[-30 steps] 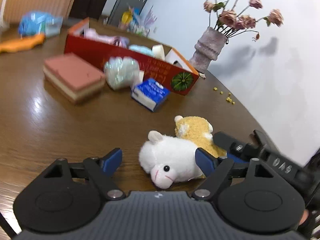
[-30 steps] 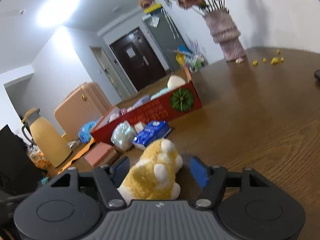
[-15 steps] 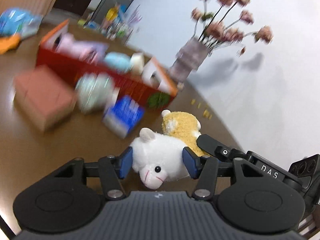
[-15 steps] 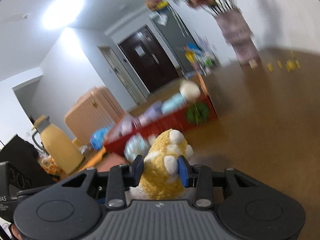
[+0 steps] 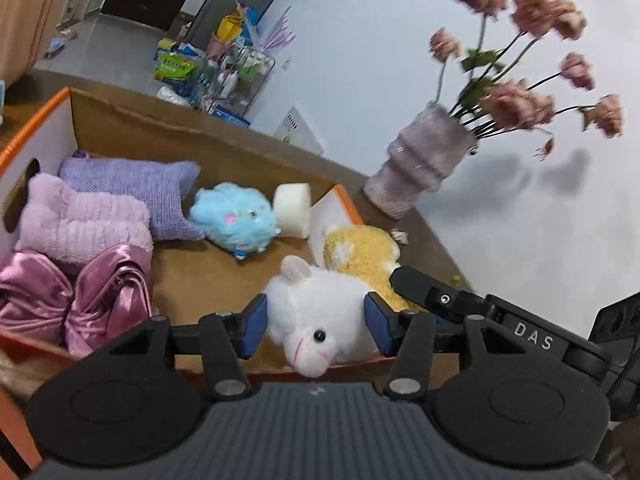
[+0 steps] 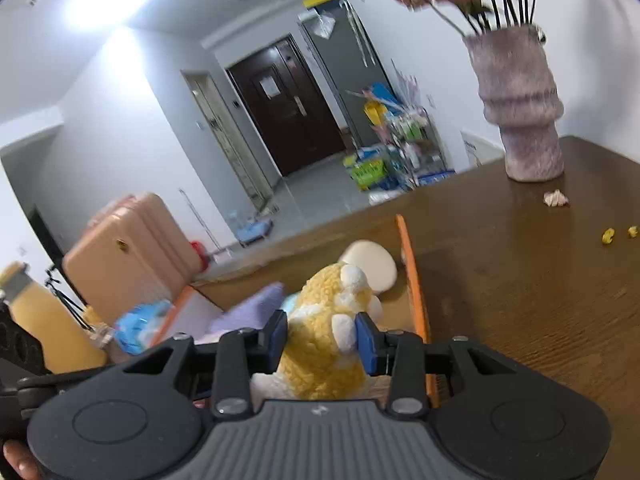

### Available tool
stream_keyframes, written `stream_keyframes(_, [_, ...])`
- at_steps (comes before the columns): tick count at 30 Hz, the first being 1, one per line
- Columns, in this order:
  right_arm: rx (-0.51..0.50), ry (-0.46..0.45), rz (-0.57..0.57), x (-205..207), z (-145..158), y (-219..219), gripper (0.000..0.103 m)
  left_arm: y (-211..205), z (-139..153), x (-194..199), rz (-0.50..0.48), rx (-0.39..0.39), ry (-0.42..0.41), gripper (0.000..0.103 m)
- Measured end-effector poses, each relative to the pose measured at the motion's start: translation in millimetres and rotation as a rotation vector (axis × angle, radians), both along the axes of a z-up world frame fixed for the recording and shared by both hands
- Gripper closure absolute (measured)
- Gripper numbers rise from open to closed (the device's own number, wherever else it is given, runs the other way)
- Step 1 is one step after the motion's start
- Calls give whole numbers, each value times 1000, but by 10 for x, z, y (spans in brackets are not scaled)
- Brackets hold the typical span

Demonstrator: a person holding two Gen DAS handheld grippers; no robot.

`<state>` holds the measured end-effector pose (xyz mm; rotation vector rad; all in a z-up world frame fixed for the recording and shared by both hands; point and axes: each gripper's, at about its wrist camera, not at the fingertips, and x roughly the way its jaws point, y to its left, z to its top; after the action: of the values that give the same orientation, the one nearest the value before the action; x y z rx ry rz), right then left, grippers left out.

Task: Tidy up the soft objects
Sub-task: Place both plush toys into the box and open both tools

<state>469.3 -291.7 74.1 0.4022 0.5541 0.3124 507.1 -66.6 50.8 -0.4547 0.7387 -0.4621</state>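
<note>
Now both toys are held over the box, which serves as the landmark. The left gripper is clamped on the white plush, its blue pads pressed into the sides after having just been closing; the plush's face hangs toward the camera, above the box's near wall. The right gripper is clamped on the yellow plush, jaws likewise just drawn in on it, and that toy is carried at the box's right end, beside the orange-edged end wall. In the left view the yellow plush is seen just behind the white one, with the right gripper's black finger against it.

Inside the box, a blue plush and a white sponge are seen near the right end. A purple pillow, a pink towel and a satin cloth are packed at the left end. Beyond the box's right end, a vase of flowers is stood on the worktop, with yellow crumbs scattered near it.
</note>
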Motion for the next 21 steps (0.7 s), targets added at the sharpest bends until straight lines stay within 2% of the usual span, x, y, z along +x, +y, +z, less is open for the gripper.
stream_keyframes(3, [-18,39,-17,118,-157,13,66,-48,-131,106,-6,27,24,50])
stream_keyframes(5, [-39,58,-27,144,-231,29,68,-118,-181,113,-8,77,-2,50])
stream_keyframes(7, [-74,38,-35,80,-246,101,66,-175,-192,86,-16,119,-15,50])
stream_keyframes(10, [-123,38,-59,29,-188,167,60,-153,-152,58,-25,110,-6,50])
stream_keyframes(14, [-122,-1,-53,-118,43,132,57,-58,100,-154,-2,139,-52,47])
stream_keyframes(18, [-144,-78,-50,-440,404,98,53,121,460,-574,19,201,-131,44])
stream_keyframes(21, [-199,-141,-22,-762,648,126,38,347,714,-981,50,260,-197,36])
